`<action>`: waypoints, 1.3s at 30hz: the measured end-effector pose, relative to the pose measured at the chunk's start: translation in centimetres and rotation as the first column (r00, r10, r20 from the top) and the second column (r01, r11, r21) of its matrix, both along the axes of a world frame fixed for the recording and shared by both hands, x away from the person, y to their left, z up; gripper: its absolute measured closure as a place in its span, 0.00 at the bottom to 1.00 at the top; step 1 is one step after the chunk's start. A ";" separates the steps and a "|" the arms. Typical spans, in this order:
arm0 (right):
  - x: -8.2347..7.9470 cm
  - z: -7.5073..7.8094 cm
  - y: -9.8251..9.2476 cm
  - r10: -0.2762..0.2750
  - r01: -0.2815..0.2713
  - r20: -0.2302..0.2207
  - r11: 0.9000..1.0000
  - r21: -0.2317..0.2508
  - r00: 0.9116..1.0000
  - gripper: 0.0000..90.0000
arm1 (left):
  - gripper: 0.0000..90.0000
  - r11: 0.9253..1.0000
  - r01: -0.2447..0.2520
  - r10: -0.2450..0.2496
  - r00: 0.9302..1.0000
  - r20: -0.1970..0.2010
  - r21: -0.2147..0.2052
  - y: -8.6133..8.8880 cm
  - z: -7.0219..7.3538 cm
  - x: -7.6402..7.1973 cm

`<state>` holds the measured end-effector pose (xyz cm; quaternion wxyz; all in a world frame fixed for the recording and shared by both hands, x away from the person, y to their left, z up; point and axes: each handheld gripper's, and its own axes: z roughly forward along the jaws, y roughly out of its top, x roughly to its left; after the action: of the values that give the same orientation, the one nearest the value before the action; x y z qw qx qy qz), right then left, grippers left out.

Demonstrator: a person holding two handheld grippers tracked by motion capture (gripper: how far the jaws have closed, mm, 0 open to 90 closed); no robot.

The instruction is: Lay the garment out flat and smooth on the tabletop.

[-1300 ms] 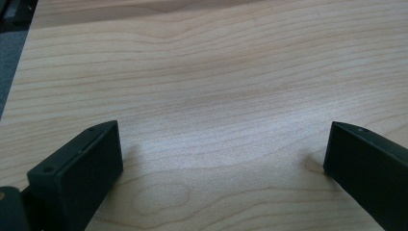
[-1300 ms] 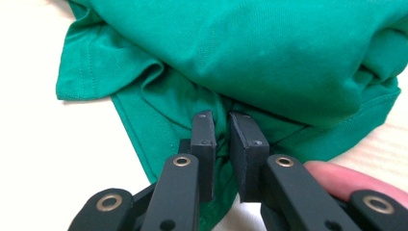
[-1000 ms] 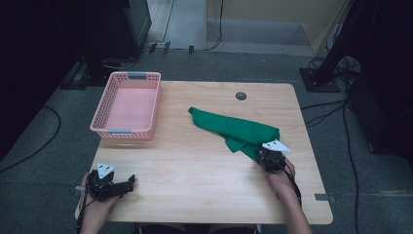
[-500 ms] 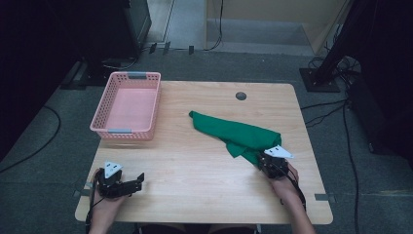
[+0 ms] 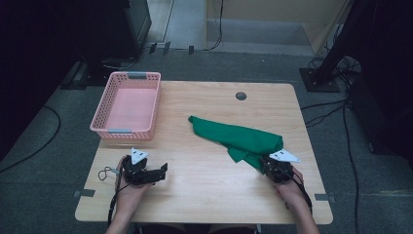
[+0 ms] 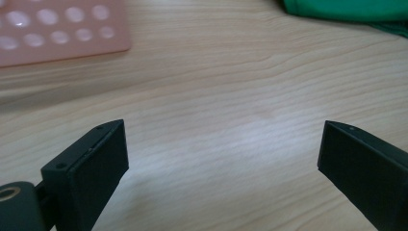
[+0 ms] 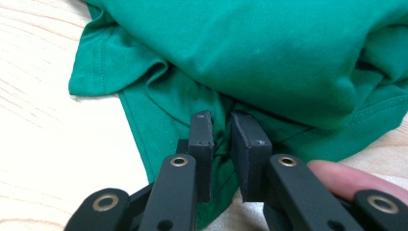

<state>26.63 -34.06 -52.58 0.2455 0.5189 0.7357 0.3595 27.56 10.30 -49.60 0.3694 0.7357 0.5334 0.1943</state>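
Cloth (image 5: 236,140): green garment, bunched in a loose ridge on the right half of the tabletop (image 5: 204,195), running from mid-table toward the near right corner. We judge it bundled rather than folded; hems and seams show along its near edge (image 7: 101,72).

Right gripper (image 7: 222,139): at the cloth's near right end, jaws nearly together on a fold of the lower layer. We take this as a pinch on the fabric, placed at the edge so the layer can be lifted or drawn out. A fingertip (image 7: 346,179) rests beside the right jaw.

Left gripper (image 5: 160,170): near left of the tabletop, well apart from the cloth, jaws wide apart over bare wood and holding nothing. We read it as idle, waiting to take a second hold.

Basket (image 5: 127,105): pink, perforated, empty, at the far left; its corner sits to the left in the left gripper view (image 6: 57,29).

Obstructions: none between the left gripper and the cloth. The thick upper fold overhangs the pinched layer and may drag with it.
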 end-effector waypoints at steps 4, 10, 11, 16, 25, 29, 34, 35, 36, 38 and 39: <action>0.0 0.0 -0.1 0.016 -0.016 -0.004 1.000 0.009 1.000 0.81 | 0.05 1.000 0.012 -0.012 1.000 0.002 0.000 -1.3 -0.1 0.9; -0.1 0.0 -0.2 0.000 0.000 -0.015 0.999 0.048 1.000 0.33 | 0.05 1.000 0.027 -0.027 0.999 0.019 0.003 -2.9 0.2 2.2; -0.2 0.1 -0.3 -0.019 0.019 -0.004 0.998 0.056 1.000 0.31 | 0.05 1.000 0.031 -0.031 0.999 0.021 -0.002 -3.1 0.3 2.4; -0.3 0.2 -0.9 -0.091 0.088 0.022 0.990 0.112 0.996 0.25 | 0.05 0.999 0.047 -0.047 0.999 0.026 -0.001 -4.7 0.3 3.6; 0.3 0.0 -1.0 -0.196 0.196 -0.011 0.980 0.022 0.981 0.17 | 0.07 0.998 0.061 -0.060 0.998 0.024 -0.010 -7.1 0.2 5.3; 0.6 -0.1 -0.9 -0.239 0.239 -0.037 0.971 0.001 0.970 0.17 | 0.13 0.999 0.050 -0.050 0.998 0.026 0.002 -8.1 0.1 6.1; 0.8 -0.2 -1.0 -0.250 0.251 -0.059 0.968 -0.001 0.966 0.17 | 0.13 0.999 0.045 -0.045 0.999 0.019 0.012 -9.1 -0.2 7.1; 0.8 -0.2 -1.0 -0.250 0.250 -0.059 0.968 -0.001 0.966 0.17 | 0.13 0.999 0.047 -0.047 0.999 0.011 0.020 -9.4 -0.3 7.3; 0.8 -0.2 -1.0 -0.250 0.250 -0.060 0.968 -0.001 0.966 0.17 | 0.13 0.999 0.046 -0.046 0.999 0.010 0.024 -9.6 -0.4 7.4; 0.9 -0.2 -1.0 -0.251 0.251 -0.060 0.968 -0.002 0.966 0.16 | 0.13 0.998 0.047 -0.048 0.999 0.010 0.036 -10.1 -0.6 7.6; 0.9 -0.2 -1.0 -0.251 0.252 -0.060 0.968 -0.002 0.966 0.16 | 0.18 0.998 0.037 -0.038 0.999 0.022 0.045 -10.3 -0.6 7.7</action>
<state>27.49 -35.02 -52.74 0.2657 0.6191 0.6700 0.3118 35.24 -0.01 -50.23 0.3623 0.7514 0.5109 0.2078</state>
